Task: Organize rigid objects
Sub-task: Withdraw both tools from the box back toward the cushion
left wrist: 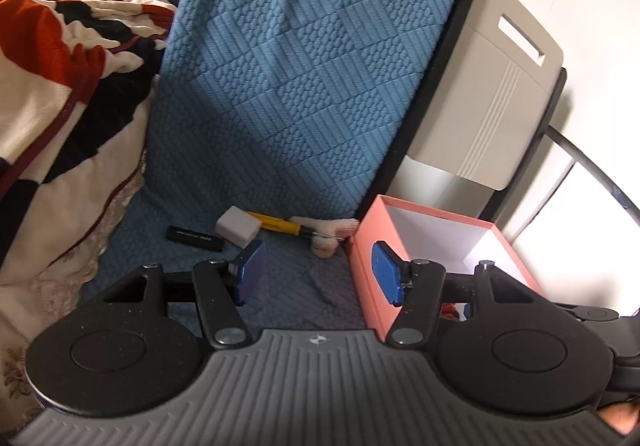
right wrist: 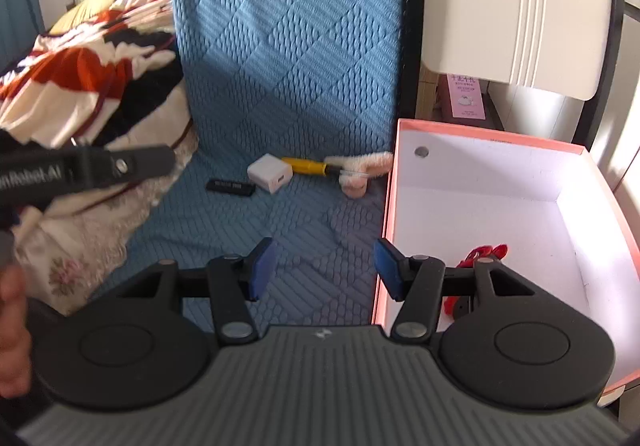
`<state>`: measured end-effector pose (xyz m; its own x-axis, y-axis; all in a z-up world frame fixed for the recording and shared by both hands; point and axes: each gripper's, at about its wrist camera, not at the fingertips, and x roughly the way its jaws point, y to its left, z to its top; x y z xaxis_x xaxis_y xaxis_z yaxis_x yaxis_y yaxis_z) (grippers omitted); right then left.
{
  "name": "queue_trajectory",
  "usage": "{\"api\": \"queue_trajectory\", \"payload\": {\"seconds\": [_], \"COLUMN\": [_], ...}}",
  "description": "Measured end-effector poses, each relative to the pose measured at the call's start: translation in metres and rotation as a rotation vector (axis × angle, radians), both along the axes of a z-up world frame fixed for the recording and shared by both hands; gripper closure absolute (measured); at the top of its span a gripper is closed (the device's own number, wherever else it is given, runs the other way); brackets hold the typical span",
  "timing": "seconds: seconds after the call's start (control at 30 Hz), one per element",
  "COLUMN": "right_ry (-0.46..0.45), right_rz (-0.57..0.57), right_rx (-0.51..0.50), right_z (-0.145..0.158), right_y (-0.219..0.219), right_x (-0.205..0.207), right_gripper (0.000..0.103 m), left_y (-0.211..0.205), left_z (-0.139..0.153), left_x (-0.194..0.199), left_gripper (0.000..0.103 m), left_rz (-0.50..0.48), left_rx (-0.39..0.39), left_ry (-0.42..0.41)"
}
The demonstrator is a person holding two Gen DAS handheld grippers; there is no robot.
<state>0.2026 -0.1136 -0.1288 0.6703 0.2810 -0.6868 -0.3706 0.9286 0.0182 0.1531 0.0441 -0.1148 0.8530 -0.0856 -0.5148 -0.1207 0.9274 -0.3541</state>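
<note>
- Rigid objects, left wrist view: white charger block (left wrist: 237,232), yellow-handled screwdriver (left wrist: 276,224) and black stick (left wrist: 195,238) lie in a loose row on the blue quilted cover (left wrist: 280,86), all left of the pink box (left wrist: 436,250).
- Charger lies over the screwdriver's handle end; black stick sits just left of the charger, touching or nearly touching, can't tell which.
- Pale fuzzy item (left wrist: 330,236) lies between the screwdriver tip and the pink box's left wall, close to the box.
- Left tool (left wrist: 318,270) has its blue pads wide apart, nothing between them; the right pad overlaps the pink box's left wall in the picture.
- Patterned blanket (left wrist: 60,66) is far left of the box; a grey-white panel (left wrist: 492,94) stands behind it.
- Right wrist view: same row left of the pink box (right wrist: 492,214): black stick (right wrist: 231,186), charger block (right wrist: 269,173), screwdriver (right wrist: 308,166), fuzzy item (right wrist: 358,172) nearest the box wall.
- Red item (right wrist: 482,254) lies inside the box on its white floor, near the front, partly hidden by the tool linkage.
- Right tool (right wrist: 324,266) has pads spread apart, empty, over the blue cover (right wrist: 288,46) just left of the box's front corner.
- The left tool's body (right wrist: 88,166) crosses the frame far left of the box, blurred; jaw state not readable here.
</note>
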Motion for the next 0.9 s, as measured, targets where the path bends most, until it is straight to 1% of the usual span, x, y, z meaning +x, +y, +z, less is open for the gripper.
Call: {"api": "queue_trajectory", "payload": {"seconds": [0.13,0.17,0.23,0.27,0.33,0.37,0.43,0.57,0.67,0.77,0.9], "right_ry": [-0.002,-0.009,-0.016,-0.031,-0.072,-0.081,-0.068,-0.082,-0.097,-0.128,-0.151], "right_rz": [0.006,0.008,0.010,0.039,0.070,0.077,0.095,0.112,0.122,0.136,0.183], "right_rx": [-0.009,-0.014,0.022,0.038,0.016,-0.002,-0.019,-0.033,-0.067,-0.135,-0.179], "right_z": [-0.009,-0.010,-0.013,-0.014,-0.020,-0.024,-0.031,-0.033,-0.036,-0.039,-0.043], "right_y": [0.001,0.001,0.002,0.006,0.015,0.020,0.026,0.031,0.036,0.044,0.060], "right_x": [-0.005,-0.006,-0.007,-0.008,-0.007,-0.005,0.000,0.009,0.021,0.034,0.054], "right_gripper": [0.046,0.046,0.046,0.046,0.046,0.046,0.046,0.046,0.046,0.046,0.047], "left_y": [0.006,0.008,0.010,0.010,0.011,0.013,0.018,0.032,0.045,0.053,0.057], "left_z": [-0.008,-0.012,-0.023,-0.028,-0.037,-0.041,-0.051,-0.066,-0.074,-0.080,-0.091], "left_x": [-0.007,-0.008,-0.007,-0.005,0.003,0.008,0.017,0.040,0.062,0.084,0.112], "left_gripper": [0.038,0.032,0.031,0.031,0.031,0.031,0.031,0.031,0.031,0.031,0.031], "left_rz": [0.025,0.030,0.010,-0.006,-0.002,0.001,-0.015,-0.034,-0.030,-0.026,-0.027], "left_rx": [0.019,0.013,-0.006,-0.006,0.013,0.018,0.013,0.014,-0.019,-0.062,-0.051], "left_ry": [0.005,0.012,0.026,0.035,0.066,0.077,0.095,0.128,0.147,0.158,0.197]}}
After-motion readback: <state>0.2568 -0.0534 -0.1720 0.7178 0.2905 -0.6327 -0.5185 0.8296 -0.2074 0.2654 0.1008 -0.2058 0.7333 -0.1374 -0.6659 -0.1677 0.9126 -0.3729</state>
